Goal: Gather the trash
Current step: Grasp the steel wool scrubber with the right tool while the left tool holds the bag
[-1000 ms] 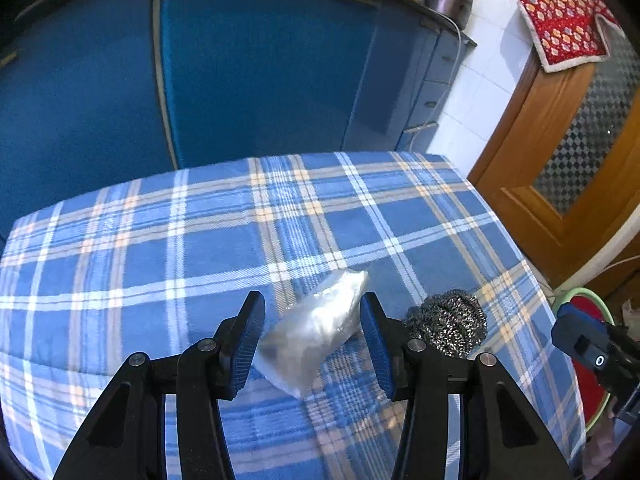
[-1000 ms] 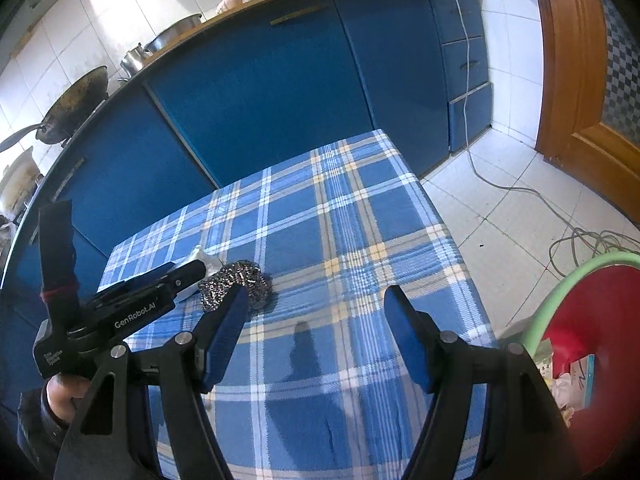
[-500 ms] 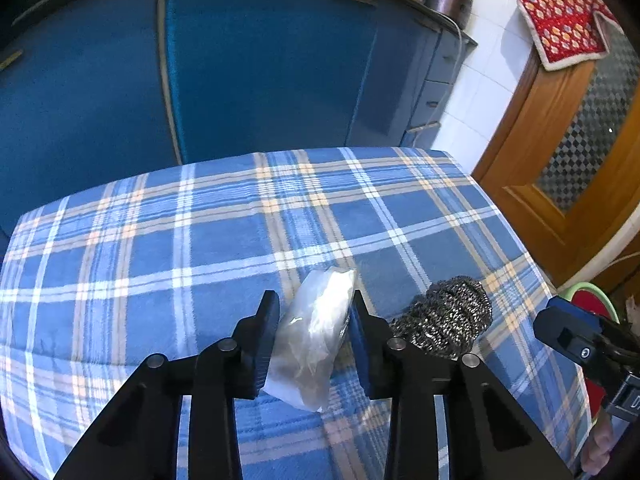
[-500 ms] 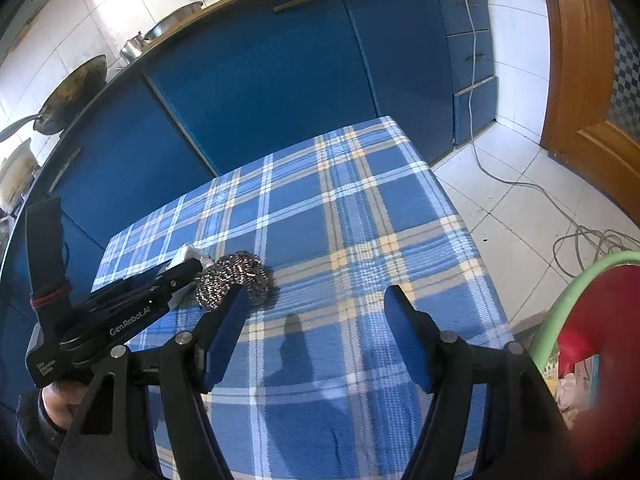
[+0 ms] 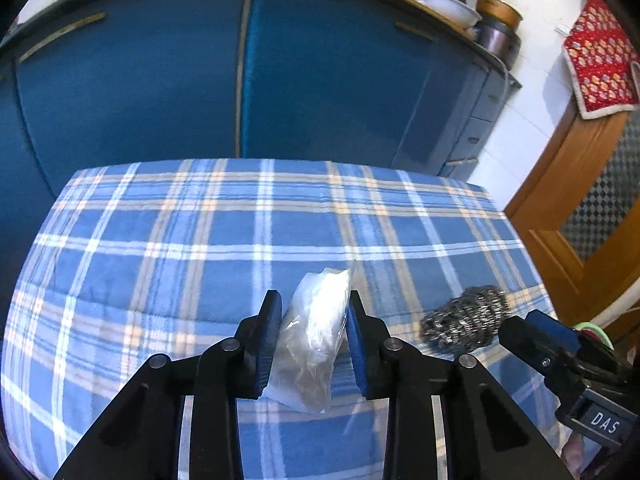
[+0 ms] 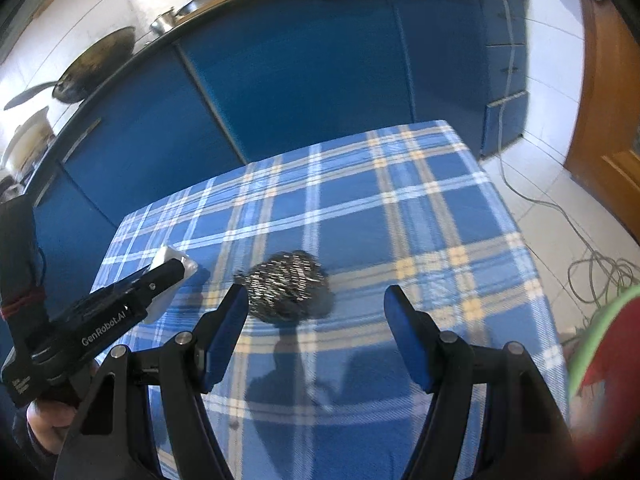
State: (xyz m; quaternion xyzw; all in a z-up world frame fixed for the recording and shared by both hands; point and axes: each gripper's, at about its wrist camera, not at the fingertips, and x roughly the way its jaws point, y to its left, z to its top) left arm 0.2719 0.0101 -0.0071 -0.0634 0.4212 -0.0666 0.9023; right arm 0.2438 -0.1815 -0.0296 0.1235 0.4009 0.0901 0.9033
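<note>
Pickup step. Left gripper (image 5: 312,336) clamps the clear plastic bag (image 5: 316,344) over the plaid tablecloth (image 5: 160,264). Right gripper (image 6: 316,332) gapes wide, empty, near the steel-wool scourer (image 6: 288,286). Next, likely: carry bag to bin (image 6: 600,344).

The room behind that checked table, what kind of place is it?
Most likely a home kitchen. A wok and metal bowls sit on a counter over blue cabinets, and a steel scouring pad lies on the table's plaid cloth.
</note>
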